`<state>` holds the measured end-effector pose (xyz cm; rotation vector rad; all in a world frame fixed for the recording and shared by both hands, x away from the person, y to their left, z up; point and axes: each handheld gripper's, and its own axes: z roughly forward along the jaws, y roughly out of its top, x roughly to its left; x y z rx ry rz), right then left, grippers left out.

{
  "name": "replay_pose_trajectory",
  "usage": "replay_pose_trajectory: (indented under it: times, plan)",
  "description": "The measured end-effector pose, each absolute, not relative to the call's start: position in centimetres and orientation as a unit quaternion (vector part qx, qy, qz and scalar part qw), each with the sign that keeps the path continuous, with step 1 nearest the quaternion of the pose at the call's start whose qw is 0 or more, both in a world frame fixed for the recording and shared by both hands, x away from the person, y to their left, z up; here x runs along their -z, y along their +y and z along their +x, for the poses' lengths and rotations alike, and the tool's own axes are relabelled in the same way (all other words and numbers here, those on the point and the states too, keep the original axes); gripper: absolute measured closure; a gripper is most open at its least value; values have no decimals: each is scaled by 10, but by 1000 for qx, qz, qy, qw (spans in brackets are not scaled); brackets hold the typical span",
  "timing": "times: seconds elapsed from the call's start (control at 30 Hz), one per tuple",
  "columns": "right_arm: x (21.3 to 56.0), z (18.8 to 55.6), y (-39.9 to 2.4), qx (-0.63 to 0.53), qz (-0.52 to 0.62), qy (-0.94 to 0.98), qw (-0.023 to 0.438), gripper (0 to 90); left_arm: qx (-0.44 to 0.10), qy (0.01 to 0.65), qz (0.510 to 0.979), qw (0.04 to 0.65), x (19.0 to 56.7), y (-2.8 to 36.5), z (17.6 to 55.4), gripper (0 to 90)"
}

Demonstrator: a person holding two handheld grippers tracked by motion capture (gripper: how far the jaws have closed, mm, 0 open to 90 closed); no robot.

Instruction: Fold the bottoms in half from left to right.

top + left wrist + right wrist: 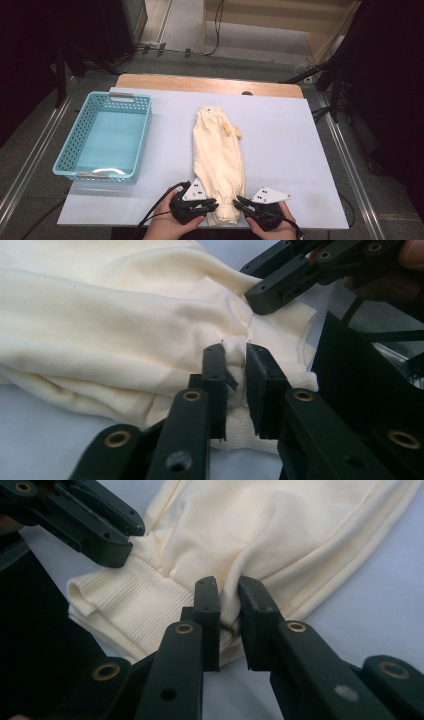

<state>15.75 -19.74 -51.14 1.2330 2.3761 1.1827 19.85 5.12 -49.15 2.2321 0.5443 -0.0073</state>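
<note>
Cream garment [219, 150], folded into a long narrow strip, is lying down the middle of the white table top [290, 150], its collar end pointing away from the person and its ribbed hem [222, 215] sitting at the near edge. Left gripper [209, 205] is meeting the hem from the left side, right gripper [242, 204] from the right; the two are facing each other across the hem's width, each carried in one of the person's hands at the bottom of the high view.

In the left gripper view, the left gripper [234, 375] is standing with its jaws narrowed to a slim gap, and a bunched fold of the cream fabric [125, 330] just above the ribbing is being squeezed between the pads. In the right gripper view, the right gripper [228, 612] is showing the same posture: jaws nearly together, a ridge of cloth [280, 535] rising between them and being pinched at the pads, with the ribbed band [130, 605] lying just to the side. Each view is also catching the opposite gripper's black jaws pressing on the hem farther off.

A turquoise perforated basket [80, 135] is standing well apart at the left of the table.
</note>
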Motion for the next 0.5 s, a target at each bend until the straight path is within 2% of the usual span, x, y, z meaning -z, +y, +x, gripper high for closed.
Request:
replay_pose_trajectory:
  times: [0.2,0.5]
  plan:
    - [503,150,-198,-422,408,804,97,767,7,209,886,414,480,63,192,824]
    - [501,147,-196,-396,415,812,106,747,24,218,879,423,494,60,193,792]
